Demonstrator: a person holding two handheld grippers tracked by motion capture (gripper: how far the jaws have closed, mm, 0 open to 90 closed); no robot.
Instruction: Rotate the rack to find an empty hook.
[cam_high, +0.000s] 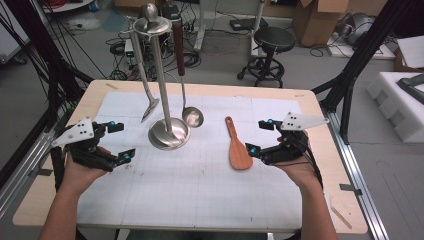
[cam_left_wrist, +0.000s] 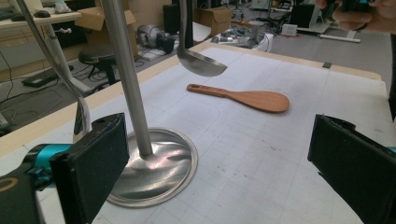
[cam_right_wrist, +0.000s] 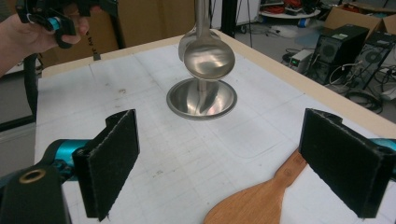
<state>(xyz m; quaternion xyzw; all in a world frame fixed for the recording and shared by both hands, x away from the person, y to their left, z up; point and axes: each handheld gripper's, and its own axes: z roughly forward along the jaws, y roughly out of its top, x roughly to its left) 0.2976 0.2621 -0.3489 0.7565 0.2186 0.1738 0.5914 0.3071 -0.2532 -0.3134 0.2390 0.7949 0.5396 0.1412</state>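
Observation:
A steel utensil stand (cam_high: 169, 134) with a round base rises from the white mat left of centre. From its top hang a steel ladle (cam_high: 192, 116) and a steel turner (cam_high: 149, 110). To their right a wooden spatula (cam_high: 238, 152) lies flat on the mat. My left gripper (cam_high: 124, 141) is open, low at the mat's left edge, and faces the stand base (cam_left_wrist: 159, 168). My right gripper (cam_high: 258, 137) is open just right of the spatula. In the right gripper view the wooden spatula (cam_right_wrist: 254, 200) lies between and below the jaws, its handle passing behind the right one, with the ladle (cam_right_wrist: 208, 58) ahead.
The white gridded mat (cam_high: 200, 185) covers most of the wooden table (cam_high: 320, 165). Behind the table stand a black stool (cam_high: 272, 40), floor cables and cardboard boxes (cam_high: 320, 20). White foam blocks (cam_high: 400, 100) sit to the right, and black frame legs flank the table.

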